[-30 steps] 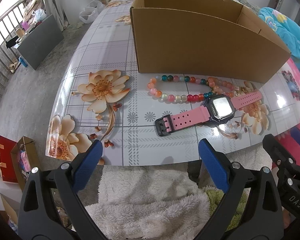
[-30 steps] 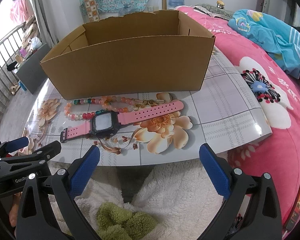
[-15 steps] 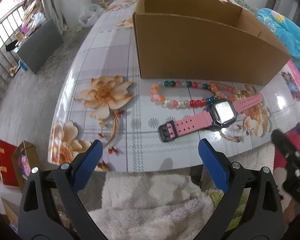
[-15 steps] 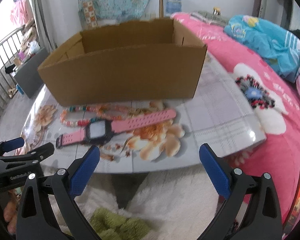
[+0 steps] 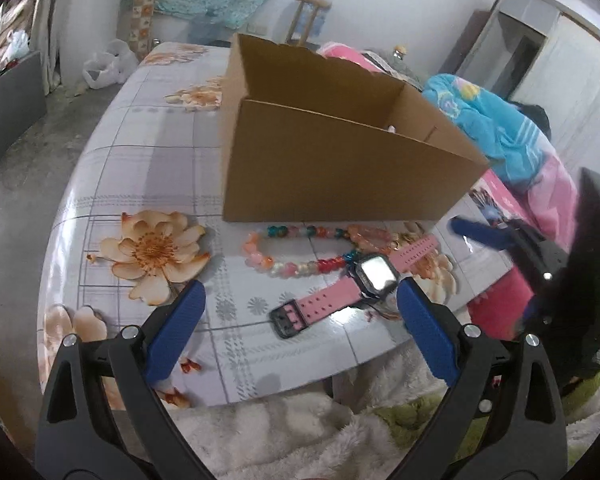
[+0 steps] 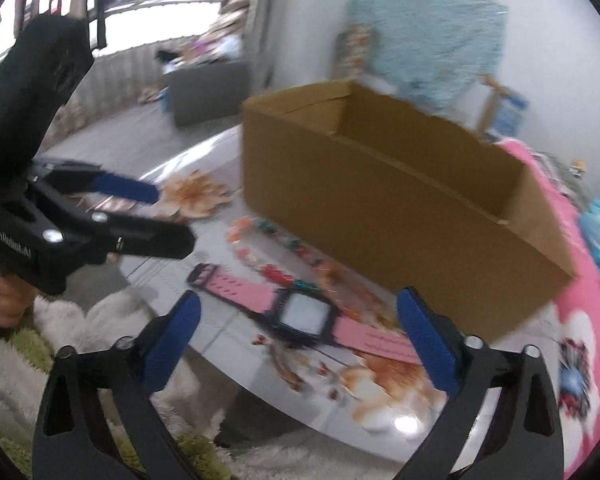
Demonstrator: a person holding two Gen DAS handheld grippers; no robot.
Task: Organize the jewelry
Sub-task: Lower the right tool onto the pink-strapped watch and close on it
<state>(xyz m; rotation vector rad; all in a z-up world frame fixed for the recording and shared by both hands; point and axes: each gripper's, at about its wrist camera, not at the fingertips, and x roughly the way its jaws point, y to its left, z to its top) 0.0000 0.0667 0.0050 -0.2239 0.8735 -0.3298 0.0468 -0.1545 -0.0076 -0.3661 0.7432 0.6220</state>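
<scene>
Pink watch, dark square case, laid flat, strap extended. Multicoloured bead bracelet laid touching it at 11 o'clock, before open cardboard box.

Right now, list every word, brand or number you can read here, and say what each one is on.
"GenRobot.AI": white print on the side of the left gripper, seen from the right wrist view; blurred, so the last letters are uncertain.
Watch: the screen glares white, no digits readable.
Box: plain cardboard, no print visible.
Right gripper: blurred, any marking unreadable.
</scene>
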